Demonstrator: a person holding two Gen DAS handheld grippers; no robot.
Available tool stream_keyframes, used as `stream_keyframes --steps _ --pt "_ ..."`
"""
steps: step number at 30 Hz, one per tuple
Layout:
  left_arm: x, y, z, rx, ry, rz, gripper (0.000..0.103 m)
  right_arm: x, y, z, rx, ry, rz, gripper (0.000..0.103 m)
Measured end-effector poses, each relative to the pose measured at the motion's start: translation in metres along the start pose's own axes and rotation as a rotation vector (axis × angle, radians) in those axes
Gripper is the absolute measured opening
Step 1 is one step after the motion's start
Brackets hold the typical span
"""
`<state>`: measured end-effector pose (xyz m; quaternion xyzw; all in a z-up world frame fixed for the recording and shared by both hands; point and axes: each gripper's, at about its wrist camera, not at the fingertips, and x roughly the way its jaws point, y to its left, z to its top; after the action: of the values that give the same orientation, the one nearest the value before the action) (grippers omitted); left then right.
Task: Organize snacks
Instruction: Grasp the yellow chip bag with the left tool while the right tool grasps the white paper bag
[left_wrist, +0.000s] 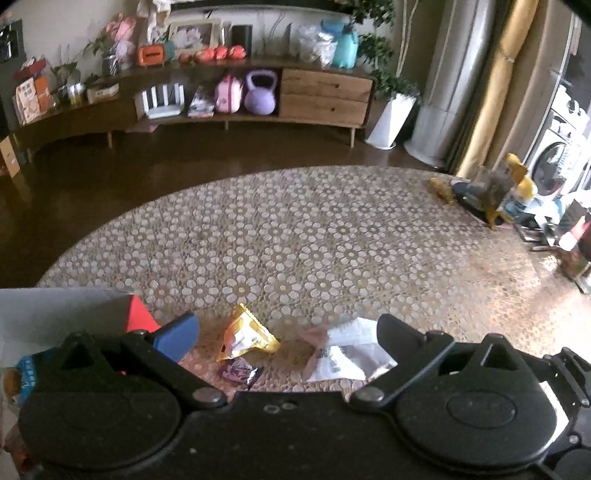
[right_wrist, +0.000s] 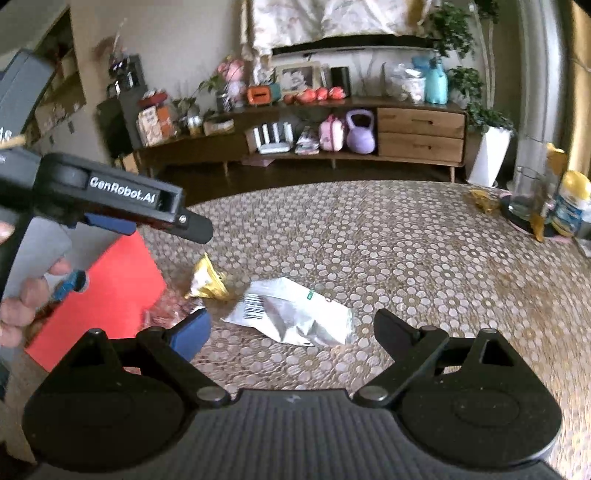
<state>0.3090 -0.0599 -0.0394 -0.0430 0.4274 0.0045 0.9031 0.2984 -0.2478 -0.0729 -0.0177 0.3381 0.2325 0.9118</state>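
Both of your tools are spread wide and carry nothing. Your left gripper (left_wrist: 286, 332) hangs low over the table (left_wrist: 295, 229), with the purple candy wrapper (left_wrist: 240, 371) nearest to it, lying almost between the open jaws. Just past it sits the yellow snack packet (left_wrist: 247, 338), and to the right the white packet (left_wrist: 347, 354), partly hidden behind the right finger.

Your right gripper (right_wrist: 291, 330) faces that same white packet (right_wrist: 291, 314), which lies flat and crinkled with its barcode up.

Left of the snacks stands the red box (right_wrist: 107, 295), and a blue packet (left_wrist: 26, 373) shows beside it; this looks like the place the snacks belong.

Take the closest one first, I would say. Lower the left tool until one finger lands on each side of the purple wrapper, then close slowly, because a thin foil like that probably slides. For the white packet, pinch a raised crease and not the flat middle.

Farther off, the clutter at the table's far right edge (right_wrist: 554, 214) stays well apart from your work.
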Motion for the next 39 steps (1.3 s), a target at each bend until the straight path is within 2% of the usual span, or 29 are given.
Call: stream_keyframes --steps 7,11,15,19,24,31,39 --pt "0.031 0.0 0.005 -0.01 0.027 0.039 0.101 0.034 0.001 0.004 -0.079 0.021 0.06 0.096" --pt "0.046 0.0 0.005 -0.006 0.044 0.061 0.099 0.051 0.012 0.001 -0.183 0.035 0.041 0.096" --pt "0.061 0.0 0.001 0.006 0.068 0.07 0.097 0.065 0.019 0.001 -0.212 0.045 0.044 0.096" --pt "0.073 -0.001 -0.002 0.013 0.085 0.086 0.095 0.078 0.029 0.0 -0.301 0.039 0.022 0.096" --pt "0.084 0.002 -0.004 0.017 0.1 0.088 0.092 0.095 0.033 -0.002 -0.306 0.059 0.012 0.096" --pt "0.1 0.01 -0.008 0.009 0.128 0.087 0.085 0.111 0.038 -0.008 -0.321 0.076 0.004 0.096" --pt "0.111 0.018 -0.008 -0.013 0.146 0.07 0.066 0.114 0.043 -0.016 -0.375 0.084 -0.023 0.095"
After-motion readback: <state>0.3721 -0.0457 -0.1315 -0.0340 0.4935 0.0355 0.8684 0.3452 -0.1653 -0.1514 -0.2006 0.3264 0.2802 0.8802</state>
